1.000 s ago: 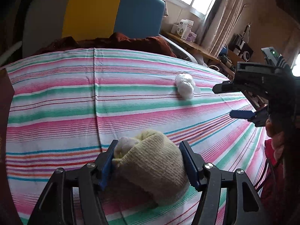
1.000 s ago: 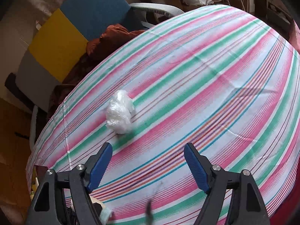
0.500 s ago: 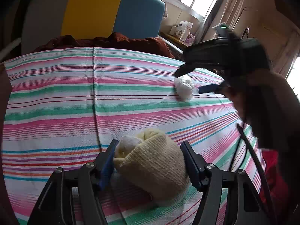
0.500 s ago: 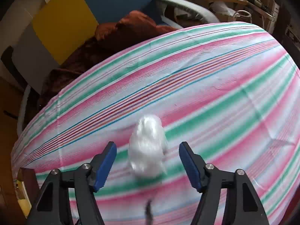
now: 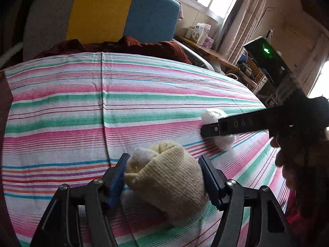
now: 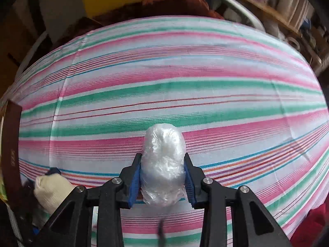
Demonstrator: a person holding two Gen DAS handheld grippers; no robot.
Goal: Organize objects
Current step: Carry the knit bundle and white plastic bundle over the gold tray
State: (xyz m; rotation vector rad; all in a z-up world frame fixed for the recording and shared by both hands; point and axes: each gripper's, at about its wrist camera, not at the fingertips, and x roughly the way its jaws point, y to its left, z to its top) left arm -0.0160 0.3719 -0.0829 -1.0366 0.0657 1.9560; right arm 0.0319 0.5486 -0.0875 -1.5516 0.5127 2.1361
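Here, mid-tidy on a striped worktop (image 6: pixel 164 86): the right gripper (image 6: pixel 162 177) has just been closing its jaws, and the blue pads now press both sides of a white plastic-wrapped bundle (image 6: pixel 163 160), which sits btwn them w/ its far end poking out beyond the tips. It appears to rest on the cloth, not yet lifted. Left of the right jaws, low in that view, the cream knit sock ball (image 6: pixel 51 191) shows w/ the other tool.

From the left wrist cam: the left gripper (image 5: pixel 164 177) brackets the same sock ball (image 5: pixel 166 183). The left pad touches its pale end, the right pad sits against or just beside the knit; whether it's truly clamped can't be told, as the jaws stand about half apart on a soft, wide item. Beyond and right of those jaws, the right tool's black finger crosses the bundle (image 5: pixel 213 115), w/ a hand (image 5: pixel 298 158) behind it.

Further back, past the worktop's far edge: a rust-brown cloth (image 5: pixel 127 45), then a chair back in grey, yellow and blue (image 5: pixel 98 12).

Progress, as a judgement: early. Both items are in or at the jaws, neither yet carried anywhere; no bin or tray is visible, so the destination is unclear.
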